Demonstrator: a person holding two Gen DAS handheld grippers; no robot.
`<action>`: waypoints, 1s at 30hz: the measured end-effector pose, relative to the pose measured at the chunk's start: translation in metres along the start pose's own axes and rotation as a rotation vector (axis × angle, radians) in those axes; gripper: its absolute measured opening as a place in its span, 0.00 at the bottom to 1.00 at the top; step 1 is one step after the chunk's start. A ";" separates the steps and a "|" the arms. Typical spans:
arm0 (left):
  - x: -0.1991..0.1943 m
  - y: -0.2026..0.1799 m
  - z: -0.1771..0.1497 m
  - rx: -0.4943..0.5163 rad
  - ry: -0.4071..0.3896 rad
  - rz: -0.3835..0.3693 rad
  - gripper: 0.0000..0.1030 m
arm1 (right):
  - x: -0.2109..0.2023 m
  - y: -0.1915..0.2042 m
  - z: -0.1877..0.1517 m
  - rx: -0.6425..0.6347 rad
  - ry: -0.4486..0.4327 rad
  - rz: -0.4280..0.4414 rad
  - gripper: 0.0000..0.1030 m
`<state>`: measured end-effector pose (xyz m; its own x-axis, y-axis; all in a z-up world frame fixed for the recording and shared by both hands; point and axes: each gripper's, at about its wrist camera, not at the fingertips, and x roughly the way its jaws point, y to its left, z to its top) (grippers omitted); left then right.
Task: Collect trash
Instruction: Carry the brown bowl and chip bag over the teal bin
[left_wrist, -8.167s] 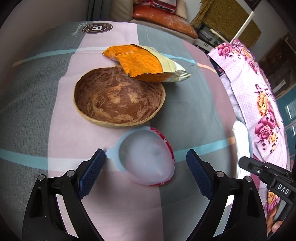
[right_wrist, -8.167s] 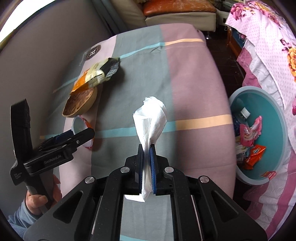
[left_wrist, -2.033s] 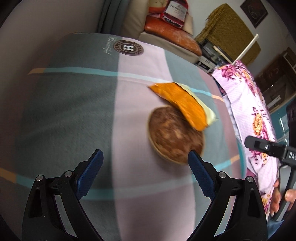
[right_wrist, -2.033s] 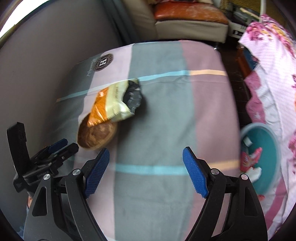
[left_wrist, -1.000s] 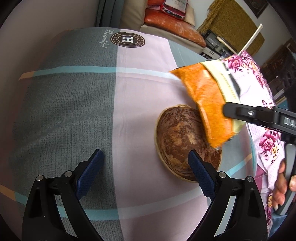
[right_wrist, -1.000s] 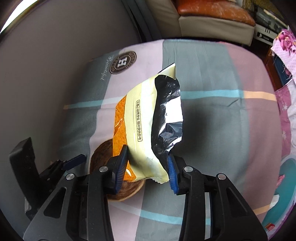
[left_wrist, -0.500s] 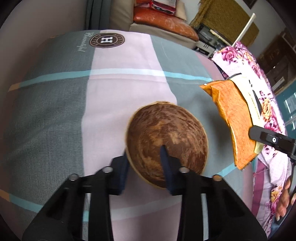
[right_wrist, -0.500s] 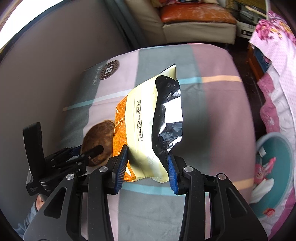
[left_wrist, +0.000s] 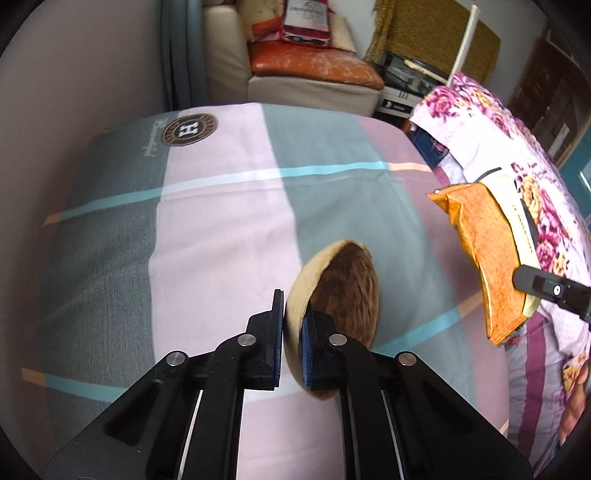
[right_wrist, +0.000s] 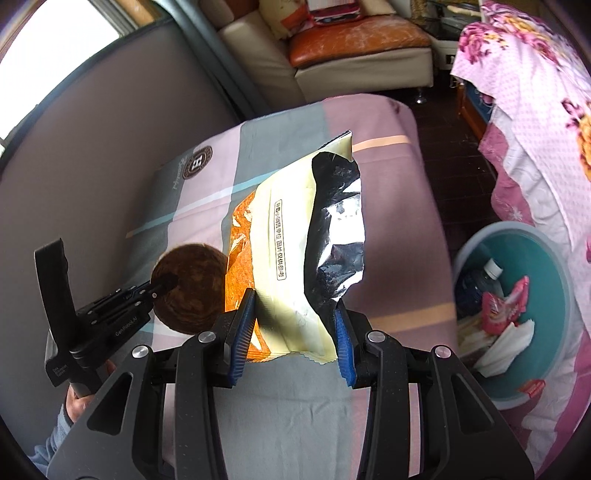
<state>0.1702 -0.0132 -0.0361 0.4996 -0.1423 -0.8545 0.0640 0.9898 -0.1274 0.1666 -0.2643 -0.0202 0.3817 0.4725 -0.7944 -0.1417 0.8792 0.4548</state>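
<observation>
Half a second ago the brown bowl (left_wrist: 343, 291) lay flat on the bed (left_wrist: 221, 236) with its round mouth facing up. Now it is tipped up on its edge and lifted, and its mouth faces to the right. The left gripper (left_wrist: 292, 339) is squeezed tight on the bowl's rim, one finger inside and one outside. The bowl's long side now runs up and away from the gripper.

The chip bag (right_wrist: 295, 254) has also moved. It is farther from the bowl and closer to the right edge of the bed. The right gripper (right_wrist: 291, 332) is clamped on the bag's bottom end, a finger on each side. The bag stands up tall, with its long side pointing up and away from the gripper. Its torn, open top is at the far end, and the shiny silver inside shows there. From the left camera the bag hangs in the air at the right, orange side showing.

There is one bowl, one chip bag and two grippers. There is one teal bin (right_wrist: 554, 258) on the floor, to the right of the bed. Inside it are one bottle (right_wrist: 487, 273), some wrappers (right_wrist: 506, 302) and white tissue (right_wrist: 506, 339). A sofa (left_wrist: 310, 70) stands behind the bed.
</observation>
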 end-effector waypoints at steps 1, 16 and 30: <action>-0.003 -0.006 -0.001 0.013 0.000 -0.001 0.09 | -0.003 -0.003 -0.002 0.005 -0.007 0.002 0.36; -0.024 -0.111 -0.014 0.198 0.007 -0.046 0.09 | -0.067 -0.069 -0.038 0.101 -0.142 0.011 0.36; -0.011 -0.216 -0.018 0.356 0.058 -0.112 0.09 | -0.123 -0.152 -0.068 0.239 -0.261 -0.040 0.36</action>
<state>0.1352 -0.2253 -0.0079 0.4237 -0.2402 -0.8734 0.4166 0.9079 -0.0476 0.0790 -0.4517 -0.0194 0.6076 0.3796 -0.6977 0.0842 0.8427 0.5318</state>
